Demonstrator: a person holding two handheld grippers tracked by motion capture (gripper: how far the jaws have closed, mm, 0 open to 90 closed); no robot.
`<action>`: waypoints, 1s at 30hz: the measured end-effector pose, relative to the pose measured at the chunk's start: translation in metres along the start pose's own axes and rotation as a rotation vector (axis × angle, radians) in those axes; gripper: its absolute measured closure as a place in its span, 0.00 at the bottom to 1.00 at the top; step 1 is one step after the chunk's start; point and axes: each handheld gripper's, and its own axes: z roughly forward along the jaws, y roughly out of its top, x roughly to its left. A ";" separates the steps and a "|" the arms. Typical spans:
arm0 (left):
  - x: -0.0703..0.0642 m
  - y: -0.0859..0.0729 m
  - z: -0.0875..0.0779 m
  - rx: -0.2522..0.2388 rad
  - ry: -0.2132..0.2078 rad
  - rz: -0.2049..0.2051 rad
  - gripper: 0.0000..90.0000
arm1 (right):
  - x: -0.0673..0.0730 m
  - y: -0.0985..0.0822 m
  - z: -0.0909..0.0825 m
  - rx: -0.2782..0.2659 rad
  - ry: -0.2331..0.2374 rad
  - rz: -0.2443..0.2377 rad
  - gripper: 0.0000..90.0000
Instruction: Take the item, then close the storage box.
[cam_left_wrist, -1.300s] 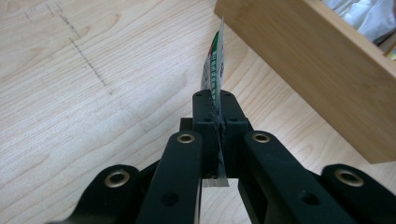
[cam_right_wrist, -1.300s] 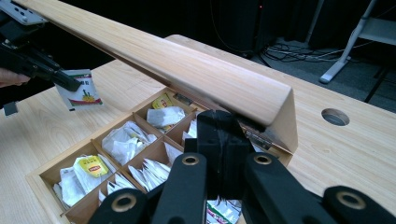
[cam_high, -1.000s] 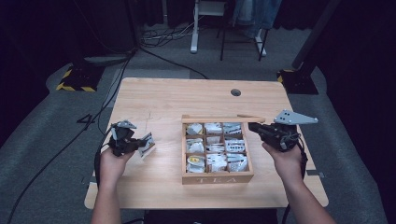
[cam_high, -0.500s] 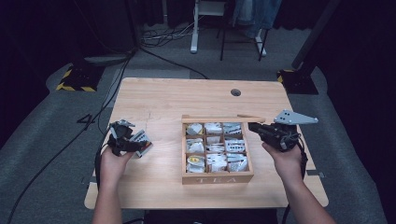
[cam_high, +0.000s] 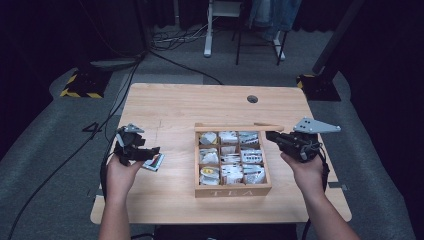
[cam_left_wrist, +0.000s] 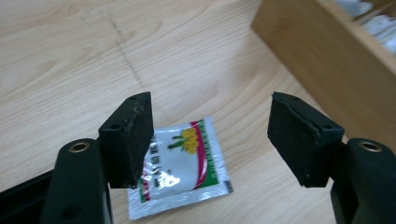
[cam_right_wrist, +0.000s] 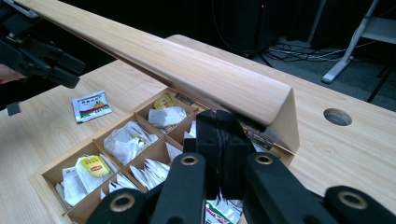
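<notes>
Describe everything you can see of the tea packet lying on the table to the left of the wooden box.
The tea packet is a small flat foil sachet, silvery at its crimped edges, printed white with a red and green border and a yellow flower picture. It lies flat on the wooden table, apart from the tea box. The left gripper hovers above it, jaws just opened, not touching it.
</notes>
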 end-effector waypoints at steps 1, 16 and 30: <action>-0.004 0.002 -0.002 -0.006 -0.009 0.008 0.36 | 0.000 0.000 0.000 0.000 0.000 0.000 0.98; -0.073 -0.010 -0.007 -0.020 -0.114 0.184 0.37 | 0.001 0.000 -0.002 0.015 0.006 0.005 0.97; -0.077 -0.067 0.023 -0.064 -0.189 0.122 0.35 | 0.001 -0.002 -0.008 0.021 0.004 0.011 0.96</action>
